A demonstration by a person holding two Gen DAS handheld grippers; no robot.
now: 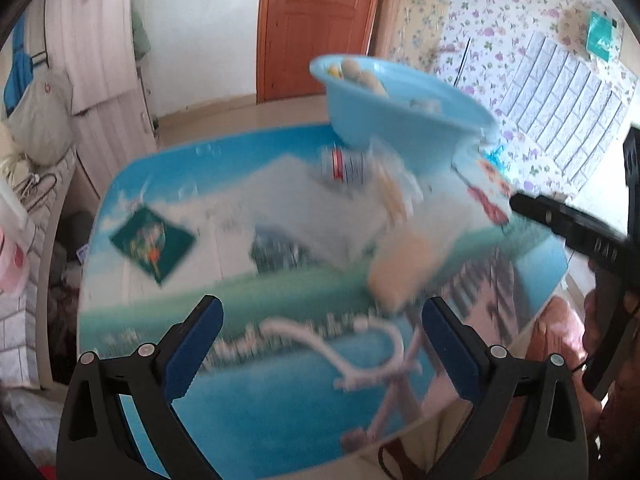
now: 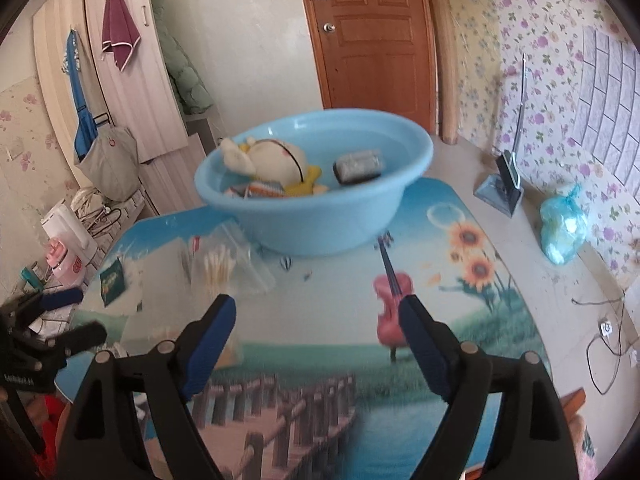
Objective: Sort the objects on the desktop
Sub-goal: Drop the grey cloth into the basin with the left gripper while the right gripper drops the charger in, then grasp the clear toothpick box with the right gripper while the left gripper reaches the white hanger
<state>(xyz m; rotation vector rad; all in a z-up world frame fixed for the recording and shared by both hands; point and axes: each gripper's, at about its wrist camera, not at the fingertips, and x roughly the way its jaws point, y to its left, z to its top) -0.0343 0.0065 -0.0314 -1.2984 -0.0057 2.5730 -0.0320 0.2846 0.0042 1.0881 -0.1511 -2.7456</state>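
Letters "DAB" on right gripper (image 1: 560, 220)

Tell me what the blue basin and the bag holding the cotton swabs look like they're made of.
Blue basin: probably moulded plastic, smooth and slightly glossy, with one even colour and soft highlights along the rim. Bag of cotton swabs: thin clear plastic film, since the swabs show through it and it crinkles.

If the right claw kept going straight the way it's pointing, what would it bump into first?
Probably the picture-printed table: the open right claw angles down at a bare patch beside the cotton swab bag, short of the blue basin. Depth is uncertain.
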